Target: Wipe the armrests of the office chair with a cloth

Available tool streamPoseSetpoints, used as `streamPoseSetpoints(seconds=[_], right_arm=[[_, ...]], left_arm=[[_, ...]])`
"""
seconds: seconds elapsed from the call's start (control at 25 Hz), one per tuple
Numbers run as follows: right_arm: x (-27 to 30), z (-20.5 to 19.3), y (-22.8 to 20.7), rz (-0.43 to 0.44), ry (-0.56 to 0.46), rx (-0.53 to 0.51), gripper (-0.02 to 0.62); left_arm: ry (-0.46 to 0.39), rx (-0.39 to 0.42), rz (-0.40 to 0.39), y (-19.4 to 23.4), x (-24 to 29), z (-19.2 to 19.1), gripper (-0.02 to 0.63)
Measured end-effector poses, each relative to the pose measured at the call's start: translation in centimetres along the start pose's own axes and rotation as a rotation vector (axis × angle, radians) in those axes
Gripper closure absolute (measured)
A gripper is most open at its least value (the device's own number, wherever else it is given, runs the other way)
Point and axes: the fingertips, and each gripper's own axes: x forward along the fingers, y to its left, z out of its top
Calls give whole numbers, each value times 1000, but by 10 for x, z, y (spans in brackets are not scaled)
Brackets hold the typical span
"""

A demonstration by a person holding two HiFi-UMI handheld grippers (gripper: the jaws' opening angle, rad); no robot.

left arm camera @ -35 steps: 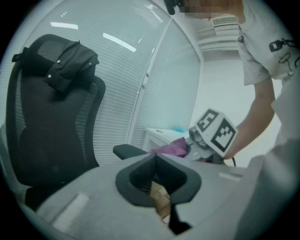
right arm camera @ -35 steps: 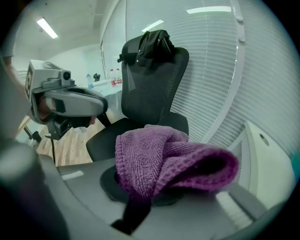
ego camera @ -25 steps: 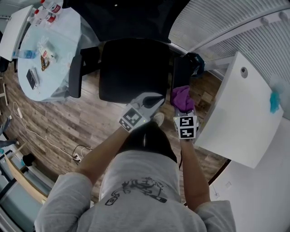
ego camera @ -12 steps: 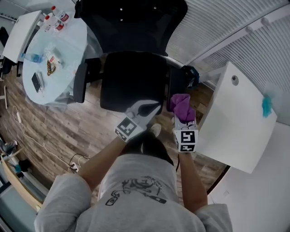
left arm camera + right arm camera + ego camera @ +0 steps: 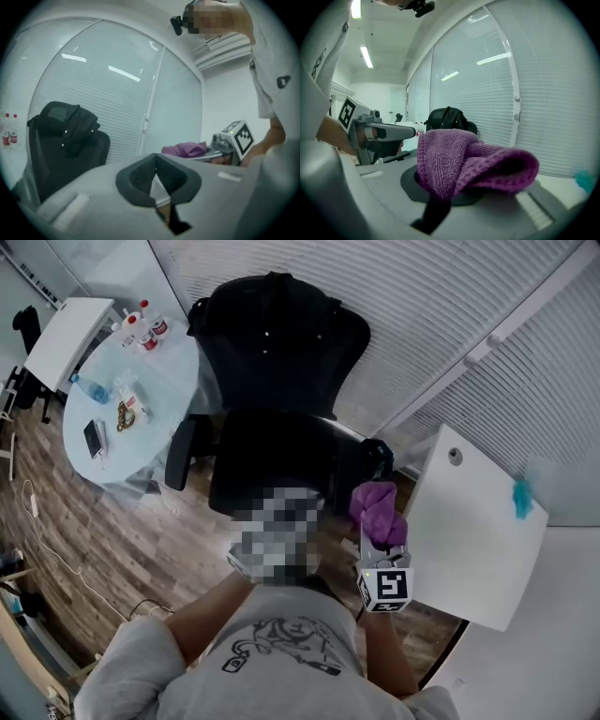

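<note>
Right claw [image 5: 449, 190]: clamped on the purple cloth [image 5: 378, 510], which bunches over its tips.
Left claw [image 5: 157, 176]: tips closed together, nothing between them.
Cloth's place: held up by the office chair [image 5: 272, 470], close to its armrest [image 5: 373, 465] on the person's right; I can't tell whether it touches.
Other armrest [image 5: 180, 454]: across the seat from the cloth.
Chair back: black jacket [image 5: 272, 324] draped over it.
Round table [image 5: 164, 381]: bottles [image 5: 145, 329] at its far edge.
White table [image 5: 469, 549]: just right of the cloth.
</note>
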Motion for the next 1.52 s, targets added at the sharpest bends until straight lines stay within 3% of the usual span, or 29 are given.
streamPoseSetpoints(seconds=[0.32, 0.64, 1.0, 1.36, 1.52], right_arm=[[-71, 93, 16, -5, -142, -11, 563], [-76, 102, 40, 70, -157, -32, 563], [-42, 113, 120, 318, -159, -96, 563], [-25, 131, 246, 599, -191, -185, 563], [-20, 135, 302, 686, -189, -232, 563]], left_arm=[[-147, 19, 24, -42, -27, 102, 604], [-138, 53, 119, -46, -57, 113, 604], [-139, 33, 372, -19, -147, 103, 604], [-165, 45, 591, 0, -258, 103, 604], [-184, 34, 677, 7, -309, 101, 604]])
